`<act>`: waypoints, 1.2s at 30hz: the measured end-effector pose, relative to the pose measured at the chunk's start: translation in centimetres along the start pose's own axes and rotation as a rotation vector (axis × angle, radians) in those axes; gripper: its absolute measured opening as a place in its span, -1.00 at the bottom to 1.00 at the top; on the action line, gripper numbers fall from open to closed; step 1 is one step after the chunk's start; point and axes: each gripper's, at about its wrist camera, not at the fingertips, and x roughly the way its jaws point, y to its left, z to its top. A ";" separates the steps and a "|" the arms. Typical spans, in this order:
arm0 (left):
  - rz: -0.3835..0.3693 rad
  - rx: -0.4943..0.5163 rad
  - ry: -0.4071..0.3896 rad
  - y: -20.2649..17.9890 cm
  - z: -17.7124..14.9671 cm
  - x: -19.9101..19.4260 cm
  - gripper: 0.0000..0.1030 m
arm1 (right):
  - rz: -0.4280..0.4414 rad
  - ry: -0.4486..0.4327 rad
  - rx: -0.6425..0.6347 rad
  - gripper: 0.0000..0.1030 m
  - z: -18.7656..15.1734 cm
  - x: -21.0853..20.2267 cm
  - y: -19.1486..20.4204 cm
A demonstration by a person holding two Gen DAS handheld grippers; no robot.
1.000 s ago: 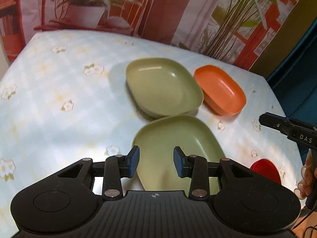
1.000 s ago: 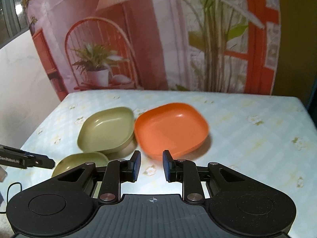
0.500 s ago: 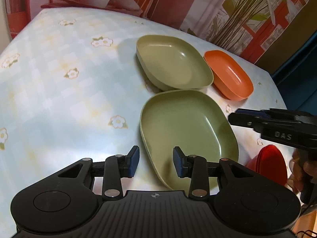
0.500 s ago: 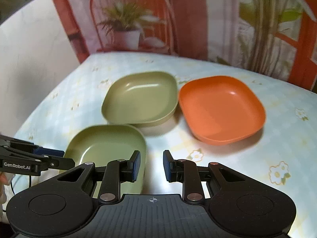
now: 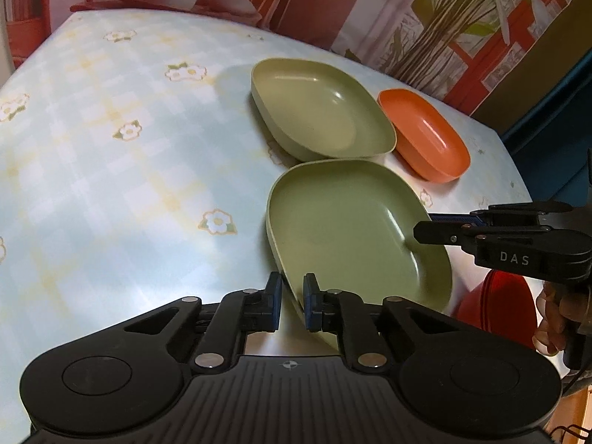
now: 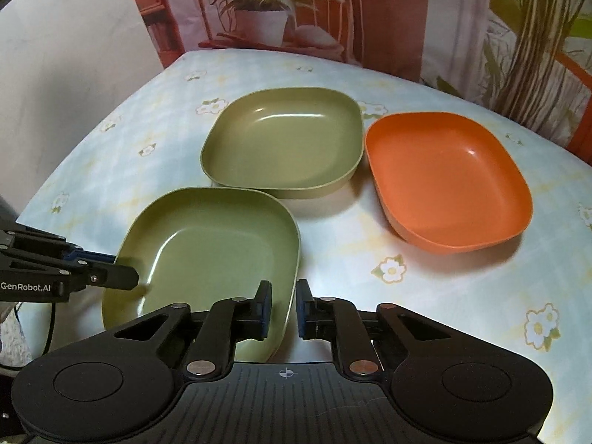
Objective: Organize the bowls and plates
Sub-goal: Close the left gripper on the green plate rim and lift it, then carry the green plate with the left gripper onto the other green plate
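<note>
A shallow green plate lies nearest on the flowered table. My left gripper has its jaws closing on the plate's near rim, which runs between the blue pads. My right gripper is closing on the opposite rim, which also sits between its pads. Each gripper shows in the other's view: the right gripper at the plate's right edge, the left gripper at its left edge. Behind the plate stand a deeper green bowl and an orange bowl.
A red dish lies low at the right, past the table's edge, beside a person's hand. A backdrop printed with potted plants hangs behind the table. The tablecloth lies bare to the right of the plate.
Both grippers have come down onto the near green plate, and their jaws have narrowed around its rim. The right gripper swung left from in front of the orange bowl.
</note>
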 end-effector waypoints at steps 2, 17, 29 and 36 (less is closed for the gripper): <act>0.002 0.012 -0.020 -0.1 0.2 -0.6 -0.75 | 0.011 -0.012 0.014 -0.79 0.1 -0.5 -0.1; -0.007 0.040 -0.138 -1.5 4.9 -3.3 -0.75 | 0.012 -0.163 0.045 -0.79 3.7 -3.7 -1.5; 0.041 0.045 -0.242 -2.7 12.1 -1.7 -0.75 | -0.023 -0.303 0.075 -0.79 9.7 -2.8 -4.1; 0.064 0.044 -0.180 -1.8 12.6 1.3 -0.74 | -0.047 -0.273 0.092 -0.79 10.4 0.6 -5.1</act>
